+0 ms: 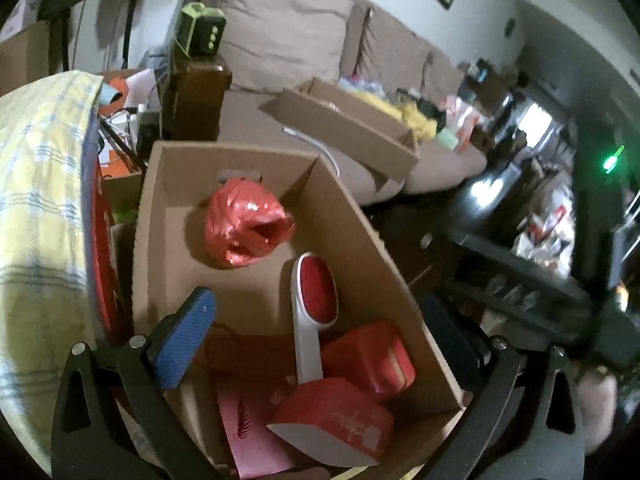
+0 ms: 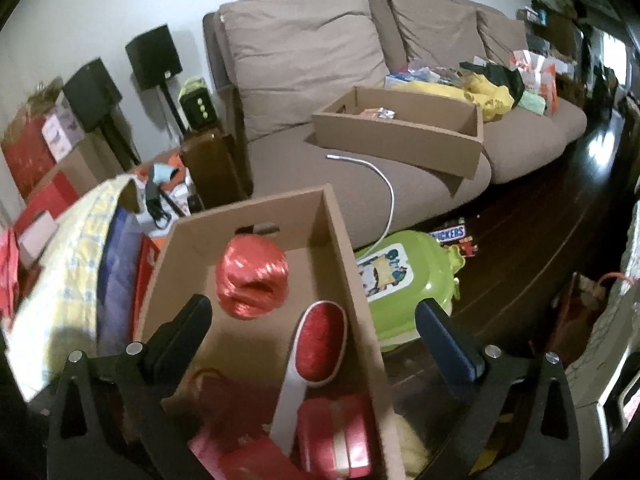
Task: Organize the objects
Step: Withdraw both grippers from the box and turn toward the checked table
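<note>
Both your left gripper [image 1: 316, 340] and right gripper [image 2: 316, 344] hang spread and empty over the cardboard box [image 2: 340, 232] where the lint brush [image 2: 316, 344] lies, so a careless descent could snag its wall.

The cardboard box [image 2: 256, 216] is open at the top. Bare floor is seen between the red ball [image 2: 251, 280] and the brush [image 2: 320, 340]. The near end is crowded by red boxes [image 2: 332, 432]. Sideways passage is blocked by a yellow cloth [image 2: 68, 280] and a green container [image 2: 408, 280].
</note>
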`<state>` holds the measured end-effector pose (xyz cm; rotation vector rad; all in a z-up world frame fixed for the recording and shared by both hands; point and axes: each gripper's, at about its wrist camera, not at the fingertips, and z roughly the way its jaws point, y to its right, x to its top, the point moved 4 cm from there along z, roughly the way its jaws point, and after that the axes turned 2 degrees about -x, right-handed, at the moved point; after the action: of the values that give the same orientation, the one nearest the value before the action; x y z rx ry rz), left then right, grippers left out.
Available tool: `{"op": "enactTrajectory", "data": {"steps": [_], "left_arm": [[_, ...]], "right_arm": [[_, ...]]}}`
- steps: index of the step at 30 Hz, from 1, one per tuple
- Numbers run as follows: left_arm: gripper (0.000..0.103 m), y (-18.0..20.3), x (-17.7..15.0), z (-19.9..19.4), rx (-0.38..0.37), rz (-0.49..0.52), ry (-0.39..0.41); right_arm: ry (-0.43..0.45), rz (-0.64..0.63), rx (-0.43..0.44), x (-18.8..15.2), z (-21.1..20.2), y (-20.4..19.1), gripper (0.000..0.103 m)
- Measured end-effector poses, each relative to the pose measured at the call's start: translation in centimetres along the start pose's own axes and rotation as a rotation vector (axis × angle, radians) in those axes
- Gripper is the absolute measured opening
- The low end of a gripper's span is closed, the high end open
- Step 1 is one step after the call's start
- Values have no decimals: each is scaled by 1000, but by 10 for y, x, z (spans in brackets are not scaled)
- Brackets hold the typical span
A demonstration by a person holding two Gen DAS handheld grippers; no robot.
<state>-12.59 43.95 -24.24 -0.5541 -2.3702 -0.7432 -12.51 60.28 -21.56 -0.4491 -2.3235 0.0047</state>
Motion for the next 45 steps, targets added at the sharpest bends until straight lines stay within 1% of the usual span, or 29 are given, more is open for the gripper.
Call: {"op": "enactTrajectory", "data": {"steps": [2,4,7,10,12,13,15,16,18,20,23,25,27,30,32,34,36,37,38,40,41,43,45], "left_arm": [[103,1,4,-8,17,27,18],[103,1,7,-25,30,58,56],[103,0,12,-48,104,98,105],[103,-7,19,-69,187,82,154],[103,-12,27,-84,256,64,187],[103,-13,30,-91,276,68,200],[103,-14,33,-103,285,83,217],[103,-15,35,-109,299,85,217],[103,-18,36,-122,352,78,200],[103,-23,37,-135,377,78,182],[103,-34,41,-160,370,69,170],[103,-45,51,-184,355,28,164],[103,-61,63,-214,358,-28,187],[103,-95,77,-262,398,-113,209],[103,-117,77,-288,424,-145,234],[103,-142,75,-314,456,-161,262],[101,-162,74,-334,446,-139,243],[97,-175,73,-350,454,-133,243],[96,-188,70,-367,485,-146,256],[96,-214,62,-403,558,-195,289],[96,-226,55,-421,580,-221,300],[96,-248,42,-448,595,-255,304],[95,-265,30,-467,607,-249,312]], "right_arm": [[3,6,15,0,-1,-1,102],[5,7,20,1,-2,-2,102],[19,22,44,4,-7,-4,102],[20,44,76,8,-13,-7,102],[20,46,97,11,-17,-10,102],[25,41,104,13,-19,-12,102],[36,27,125,16,-25,-17,102],[41,19,142,17,-28,-21,102],[48,15,168,19,-32,-26,102],[47,12,199,20,-36,-33,102],[35,11,245,22,-43,-44,102],[8,35,318,26,-53,-56,102],[23,36,402,30,-78,-74,102],[62,-1,422,30,-108,-102,102],[62,-23,462,27,-124,-127,102],[37,-45,504,22,-133,-153,102],[-12,-49,546,17,-138,-185,102],[-39,-49,578,15,-141,-203,101],[-60,-54,624,12,-146,-224,100],[-97,-97,677,2,-155,-263,100],[-113,-140,694,-5,-159,-290,98],[-141,-206,711,-19,-163,-334,96],[-191,-273,716,-39,-161,-382,87]]}}
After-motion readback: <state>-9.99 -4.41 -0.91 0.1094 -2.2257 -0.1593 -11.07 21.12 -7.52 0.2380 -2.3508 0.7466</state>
